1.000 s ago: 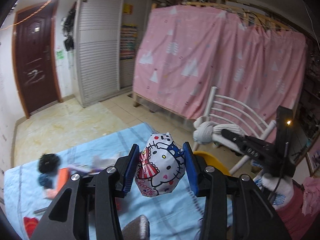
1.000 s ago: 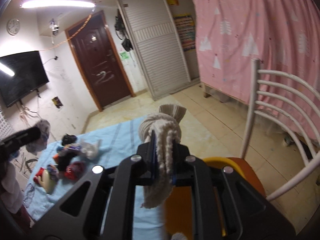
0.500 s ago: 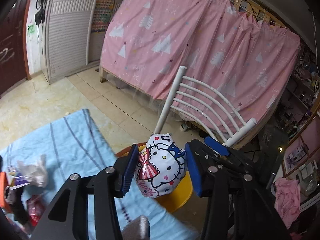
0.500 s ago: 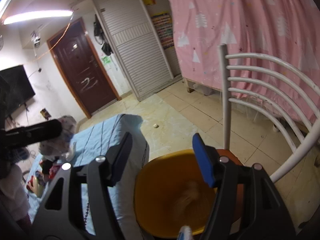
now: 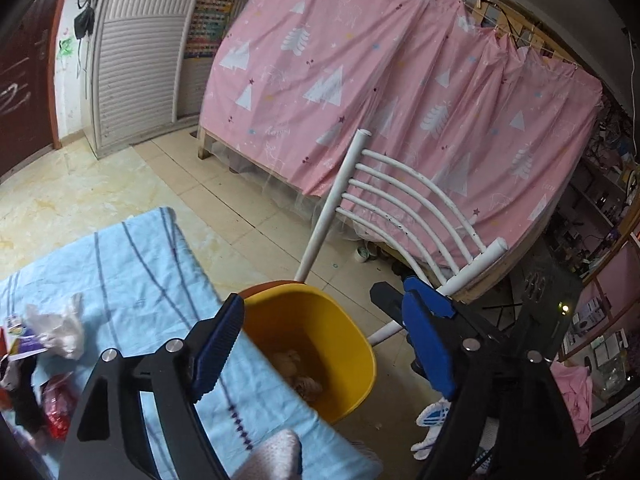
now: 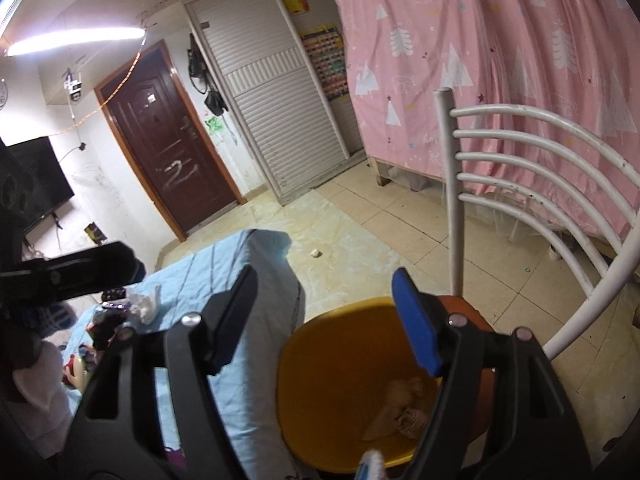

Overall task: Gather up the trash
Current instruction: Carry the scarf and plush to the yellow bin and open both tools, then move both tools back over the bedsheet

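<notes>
A yellow bin (image 5: 340,364) (image 6: 320,384) stands on a chair seat beside the table. Pale crumpled trash (image 5: 298,372) (image 6: 404,404) lies at its bottom. My left gripper (image 5: 324,344) hangs over the bin, its jaws opening with nothing between them. My right gripper (image 6: 324,320) is also above the bin, jaws opening and empty. The right gripper's black body (image 5: 500,320) shows behind the left one's far finger, and the left gripper (image 6: 80,272) appears at the left of the right wrist view. More trash, a white crumpled bag (image 5: 56,328) (image 6: 144,304), lies on the table.
The table under a light blue striped cloth (image 5: 140,264) (image 6: 248,276) borders the bin on the left. A white metal chair back (image 5: 400,208) (image 6: 520,168) rises behind the bin. A red wrapper (image 5: 56,404) and other litter lie on the cloth. A pink curtain hangs behind.
The left gripper swung right over the bin and let go of the cartoon-cat bag, which has left its jaws. The right gripper released the white knotted bundle and stands wider.
</notes>
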Tool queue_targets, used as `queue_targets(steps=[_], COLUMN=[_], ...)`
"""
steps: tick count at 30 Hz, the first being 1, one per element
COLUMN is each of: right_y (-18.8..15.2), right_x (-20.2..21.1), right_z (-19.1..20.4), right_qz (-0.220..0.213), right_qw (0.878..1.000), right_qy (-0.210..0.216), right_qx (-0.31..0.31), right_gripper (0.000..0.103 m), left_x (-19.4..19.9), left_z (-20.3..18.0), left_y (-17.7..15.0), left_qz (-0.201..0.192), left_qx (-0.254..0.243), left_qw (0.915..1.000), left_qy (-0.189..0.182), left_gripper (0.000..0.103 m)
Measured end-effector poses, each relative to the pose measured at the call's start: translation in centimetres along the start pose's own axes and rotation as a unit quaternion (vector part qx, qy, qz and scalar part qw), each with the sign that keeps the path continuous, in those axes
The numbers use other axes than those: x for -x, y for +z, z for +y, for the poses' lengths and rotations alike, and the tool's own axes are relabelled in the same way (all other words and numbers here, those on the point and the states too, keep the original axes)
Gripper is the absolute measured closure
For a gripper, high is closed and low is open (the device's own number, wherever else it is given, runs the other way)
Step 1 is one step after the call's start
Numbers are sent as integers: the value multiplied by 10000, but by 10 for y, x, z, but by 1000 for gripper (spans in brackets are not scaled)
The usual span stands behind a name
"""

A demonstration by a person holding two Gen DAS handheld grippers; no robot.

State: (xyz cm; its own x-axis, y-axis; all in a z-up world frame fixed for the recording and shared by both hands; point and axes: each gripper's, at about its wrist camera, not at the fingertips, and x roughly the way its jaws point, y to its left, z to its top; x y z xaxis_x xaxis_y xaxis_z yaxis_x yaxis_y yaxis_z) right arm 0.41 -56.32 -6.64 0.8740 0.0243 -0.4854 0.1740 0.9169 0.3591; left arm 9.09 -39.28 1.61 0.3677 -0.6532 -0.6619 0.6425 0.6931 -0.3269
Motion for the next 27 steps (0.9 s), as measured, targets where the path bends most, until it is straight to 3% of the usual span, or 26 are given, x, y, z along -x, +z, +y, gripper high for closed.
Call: queue_targets(steps=[7, 15, 21, 27], right_y=[0, -7, -17, -33], right_x=[-7, -21, -29, -45], right_z=[42, 105, 147, 186], right_qz=[118, 294, 439, 753], right_qw=[9992, 9953, 9911, 9844], right_qy=[251, 541, 761, 960], right_qx=[270, 754, 998, 1264], right_gripper=[34, 30, 29, 25], left_x=[47, 110, 146, 178], left_z=[22, 69, 108, 145], left_y=[-8, -21, -29, -48], left_qz=[-289, -697, -887, -1034], left_qx=[86, 338, 641, 833], left_qw=[9993, 9944, 9893, 9790], left_qy=[227, 725, 963, 1546], left_gripper=[29, 24, 23, 23])
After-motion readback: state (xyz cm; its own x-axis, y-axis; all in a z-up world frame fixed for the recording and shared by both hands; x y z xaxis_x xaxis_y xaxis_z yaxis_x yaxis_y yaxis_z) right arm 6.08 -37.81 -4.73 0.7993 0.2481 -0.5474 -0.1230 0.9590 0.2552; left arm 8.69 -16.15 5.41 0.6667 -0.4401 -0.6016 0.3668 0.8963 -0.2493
